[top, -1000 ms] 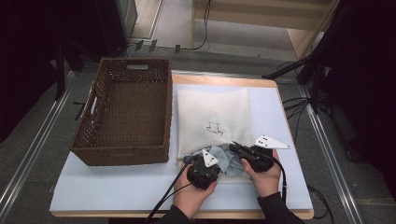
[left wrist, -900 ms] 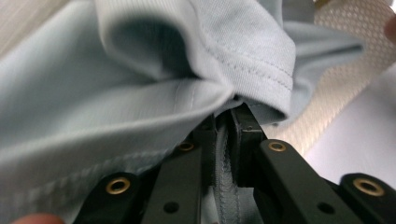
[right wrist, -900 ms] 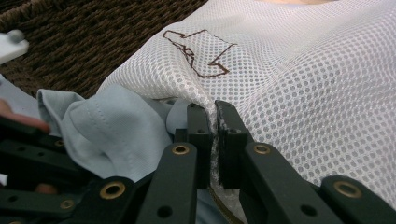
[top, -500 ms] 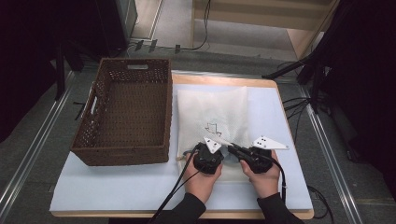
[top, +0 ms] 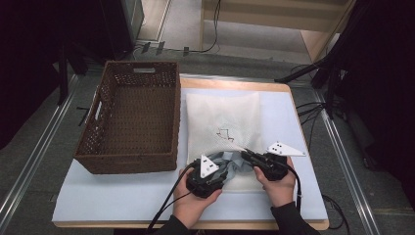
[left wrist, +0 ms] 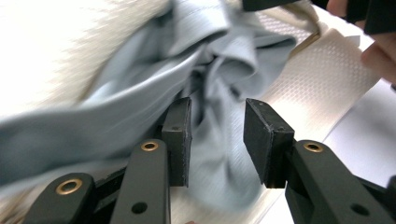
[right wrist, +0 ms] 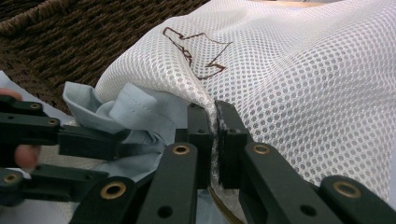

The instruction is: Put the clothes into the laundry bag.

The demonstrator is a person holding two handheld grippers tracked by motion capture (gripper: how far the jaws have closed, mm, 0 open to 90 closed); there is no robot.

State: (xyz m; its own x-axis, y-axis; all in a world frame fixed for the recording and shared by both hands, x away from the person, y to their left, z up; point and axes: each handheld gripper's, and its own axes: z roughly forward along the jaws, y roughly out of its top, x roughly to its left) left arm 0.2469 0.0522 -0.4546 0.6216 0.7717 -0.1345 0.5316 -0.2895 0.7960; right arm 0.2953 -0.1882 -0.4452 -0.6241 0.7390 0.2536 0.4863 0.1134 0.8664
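Left to right. Basket [top: 131, 122] at 9 o'clock on the surface [top: 122, 200], nothing visible in it, not in play yet.

Left tool [top: 219, 172] at 6 o'clock: half a second back I had it pushed up at the bag mouth, now it's pulled back toward me. Its jaws have just been opening; in the left gripper view they stand partly apart, grey-blue cloth [left wrist: 210, 93] bunched between them, pads not pressing it. So I've let go after a shove.

The cloth [top: 230, 160] sits at the near edge of the white mesh bag [top: 222, 117], part in, part spilling out.

Right tool [right wrist: 211, 140] at 5 o'clock hasn't budged, jaws clamped narrow on the bag's mesh edge, holding the mouth up.

My read: stuffing is mid-way; I need to regrip and push again.
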